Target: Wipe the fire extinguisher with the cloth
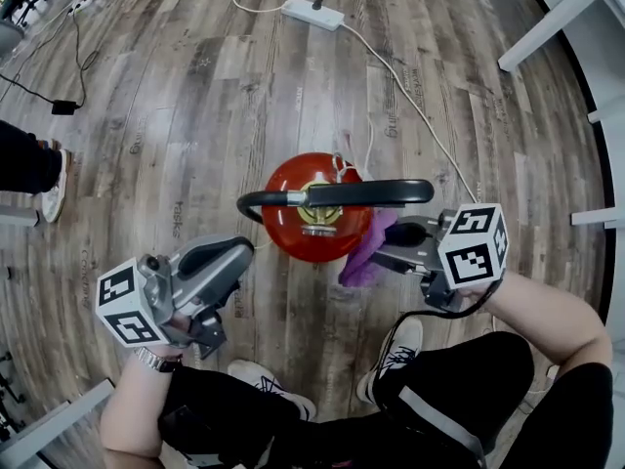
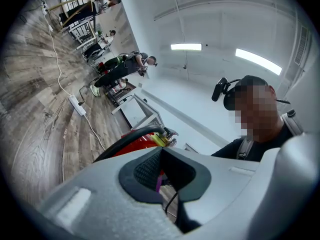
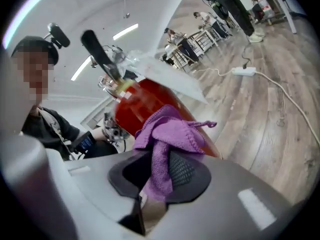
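Note:
A red fire extinguisher (image 1: 293, 225) stands upright on the wood floor, its black handle (image 1: 376, 193) pointing right and its hose curling left. My right gripper (image 1: 398, 234) is shut on a purple cloth (image 1: 367, 253), which rests against the extinguisher's right side. In the right gripper view the cloth (image 3: 170, 130) bunches out of the right gripper (image 3: 160, 176) onto the red body (image 3: 142, 104). My left gripper (image 1: 237, 254) hangs just left of the extinguisher, shut and empty. In the left gripper view the left gripper (image 2: 160, 171) shows pads pressed together, with the red extinguisher (image 2: 131, 145) beyond.
A white power strip (image 1: 312, 13) lies on the floor behind the extinguisher, its cable (image 1: 420, 115) running past on the right. White table legs (image 1: 547, 27) stand at the far right. Another person's shoe (image 1: 54, 189) is at the left edge. My own shoes (image 1: 395, 355) are close below.

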Motion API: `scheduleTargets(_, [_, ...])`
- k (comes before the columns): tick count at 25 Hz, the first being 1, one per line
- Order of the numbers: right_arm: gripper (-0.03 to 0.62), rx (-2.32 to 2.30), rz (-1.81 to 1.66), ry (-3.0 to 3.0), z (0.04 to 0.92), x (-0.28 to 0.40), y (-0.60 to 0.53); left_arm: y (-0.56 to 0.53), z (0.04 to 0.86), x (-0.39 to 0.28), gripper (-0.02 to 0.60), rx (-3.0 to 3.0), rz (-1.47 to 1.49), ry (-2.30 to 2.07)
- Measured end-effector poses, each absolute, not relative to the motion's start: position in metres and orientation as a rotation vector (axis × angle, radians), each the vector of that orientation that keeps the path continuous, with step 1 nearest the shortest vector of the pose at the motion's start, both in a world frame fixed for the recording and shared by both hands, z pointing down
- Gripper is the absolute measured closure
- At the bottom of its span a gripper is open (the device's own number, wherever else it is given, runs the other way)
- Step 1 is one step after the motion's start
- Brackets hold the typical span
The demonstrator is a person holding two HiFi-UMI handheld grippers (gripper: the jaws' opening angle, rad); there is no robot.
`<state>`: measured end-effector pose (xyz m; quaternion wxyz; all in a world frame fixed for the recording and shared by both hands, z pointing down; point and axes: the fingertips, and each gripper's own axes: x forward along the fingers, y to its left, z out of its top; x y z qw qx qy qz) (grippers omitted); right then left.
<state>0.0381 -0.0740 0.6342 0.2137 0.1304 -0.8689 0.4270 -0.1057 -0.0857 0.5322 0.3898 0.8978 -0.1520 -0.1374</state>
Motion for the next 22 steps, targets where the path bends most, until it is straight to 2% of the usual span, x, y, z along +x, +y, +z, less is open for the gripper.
scheduleTargets(4, [0.516,0.335,1.131,-2.512,0.559,0.029,-0.063,-0.087,0.532,-0.108,0.588,2.27,-0.367,-0.398])
scheduleTargets(8, [0.516,0.335,1.042,-2.558,0.533,0.016,-0.056,-0.085,0.528,-0.106,0.588,2.298,-0.354,-0.403])
scheduleTargets(15, [0.516,0.423,1.108,-2.485,0.574,0.001,-0.043,-0.081,0.531,-0.103,0.588,2.371,-0.244,-0.46])
scheduleTargets(22, [0.516,0.514,1.35,-2.257,0.672,-0.013,-0.031,-0.073,0.538,-0.093,0.588,2.47,-0.065,-0.49])
